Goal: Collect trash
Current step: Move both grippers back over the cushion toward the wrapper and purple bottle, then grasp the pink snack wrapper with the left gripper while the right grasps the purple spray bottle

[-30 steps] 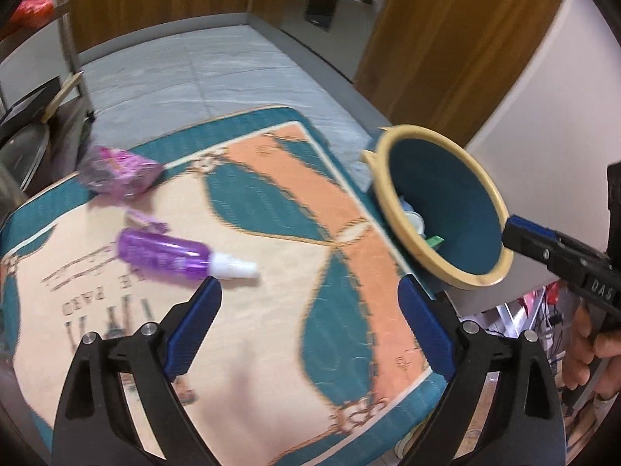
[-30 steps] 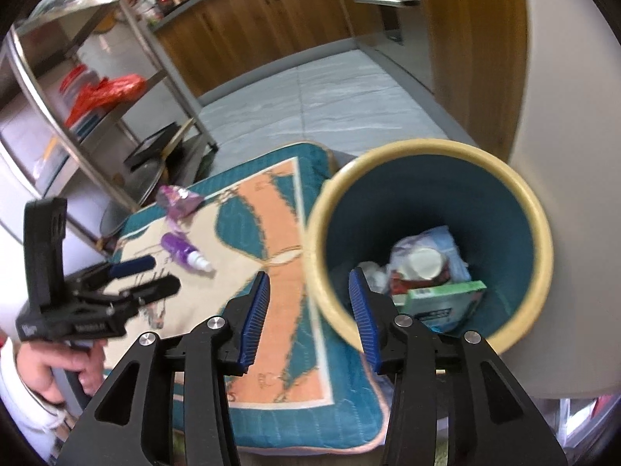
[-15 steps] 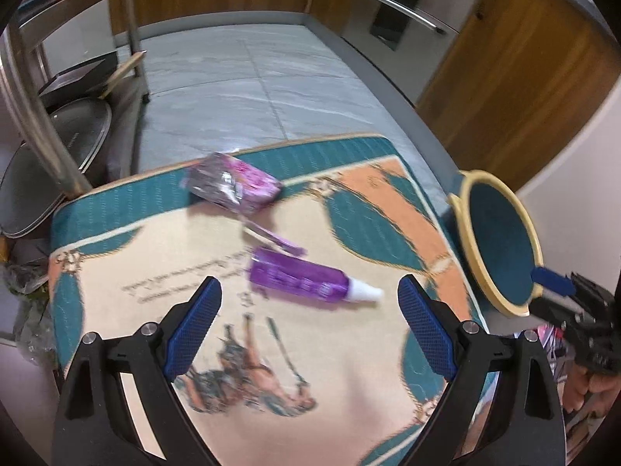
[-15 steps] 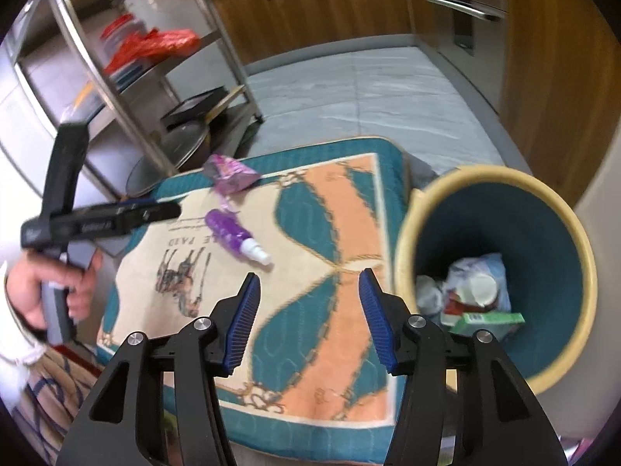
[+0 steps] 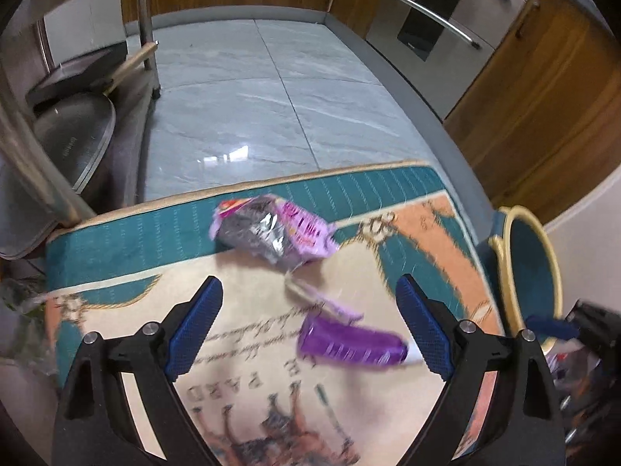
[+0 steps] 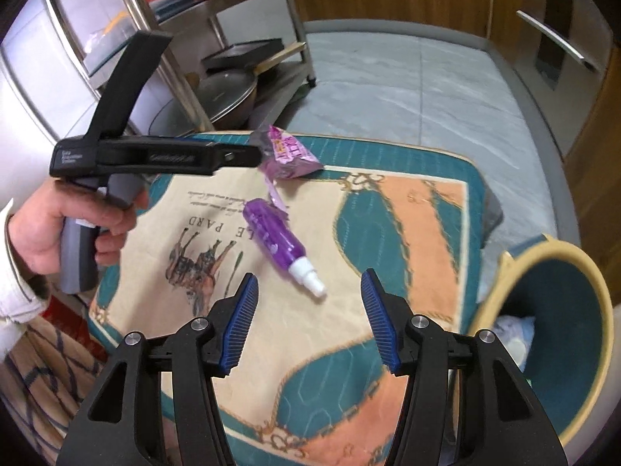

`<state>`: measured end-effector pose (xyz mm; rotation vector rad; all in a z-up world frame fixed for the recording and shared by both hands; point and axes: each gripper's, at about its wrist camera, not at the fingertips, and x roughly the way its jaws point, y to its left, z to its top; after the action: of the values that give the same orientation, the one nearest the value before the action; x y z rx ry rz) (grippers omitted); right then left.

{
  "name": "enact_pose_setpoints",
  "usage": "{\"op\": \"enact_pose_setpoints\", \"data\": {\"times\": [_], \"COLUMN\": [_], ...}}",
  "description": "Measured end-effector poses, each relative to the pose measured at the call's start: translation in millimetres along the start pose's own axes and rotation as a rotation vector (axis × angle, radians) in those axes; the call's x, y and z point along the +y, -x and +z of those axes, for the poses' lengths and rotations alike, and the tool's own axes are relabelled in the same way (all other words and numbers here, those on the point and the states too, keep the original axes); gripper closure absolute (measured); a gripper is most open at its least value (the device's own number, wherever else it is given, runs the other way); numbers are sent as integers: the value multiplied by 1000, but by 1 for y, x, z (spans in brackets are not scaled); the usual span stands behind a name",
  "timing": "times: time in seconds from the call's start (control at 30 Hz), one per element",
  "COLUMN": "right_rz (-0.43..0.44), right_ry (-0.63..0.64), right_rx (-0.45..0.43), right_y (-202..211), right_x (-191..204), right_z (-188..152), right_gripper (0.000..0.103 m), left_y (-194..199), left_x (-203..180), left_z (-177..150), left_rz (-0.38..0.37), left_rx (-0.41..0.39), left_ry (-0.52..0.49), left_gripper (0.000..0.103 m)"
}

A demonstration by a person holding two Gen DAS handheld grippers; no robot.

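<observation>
A teal waste bin with a cream rim (image 6: 551, 349) stands beside the printed cushion (image 6: 388, 233), holding pale crumpled trash (image 6: 514, 334). On the cushion lie a purple plastic tube (image 6: 277, 244) and crumpled purple wrapper (image 6: 289, 153). Left gripper (image 5: 306, 326) spread, empty; right gripper (image 6: 308, 318) opening, empty.

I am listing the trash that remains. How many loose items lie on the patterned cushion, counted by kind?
Purple squeeze bottle with white nozzle: 1
Crumpled purple wrapper: 1
Thin torn purple strip between them: 1
Total: 3
</observation>
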<state>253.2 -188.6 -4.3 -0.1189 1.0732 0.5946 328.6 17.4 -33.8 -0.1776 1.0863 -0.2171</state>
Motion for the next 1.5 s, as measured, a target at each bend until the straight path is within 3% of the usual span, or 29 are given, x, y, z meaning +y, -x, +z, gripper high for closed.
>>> {"op": "enact_pose_setpoints", "data": {"times": [0.13, 0.43, 0.53, 0.6, 0.7, 1.03, 1.33, 1.5], "right_rz": [39, 32, 28, 14, 0, 25, -17, -31], "right_ry": [-49, -99, -106, -93, -80, 9, 176, 204], "right_rx": [7, 18, 29, 37, 42, 79, 124, 151], "right_y": [-9, -17, -20, -23, -28, -68, -108, -129], "right_x": [-7, -23, -25, -24, -23, 2, 35, 41], "right_z": [8, 7, 5, 4, 5, 15, 24, 26], "right_gripper": [46, 46, 46, 46, 46, 46, 46, 46], "left_y": [-21, -61, -70, -75, -69, -6, 24, 36], "left_x": [8, 26, 26, 29, 30, 34, 74, 83], "left_z": [15, 31, 33, 33, 34, 44, 29, 21], "left_rz": [-24, -83, -67, -54, -49, -39, -39, -30], "left_rx": [7, 26, 29, 49, 40, -75, -77, -79], "left_ry": [86, 226, 224, 228, 228, 169, 207, 189], "left_gripper": [19, 40, 56, 85, 97, 101, 101, 101]}}
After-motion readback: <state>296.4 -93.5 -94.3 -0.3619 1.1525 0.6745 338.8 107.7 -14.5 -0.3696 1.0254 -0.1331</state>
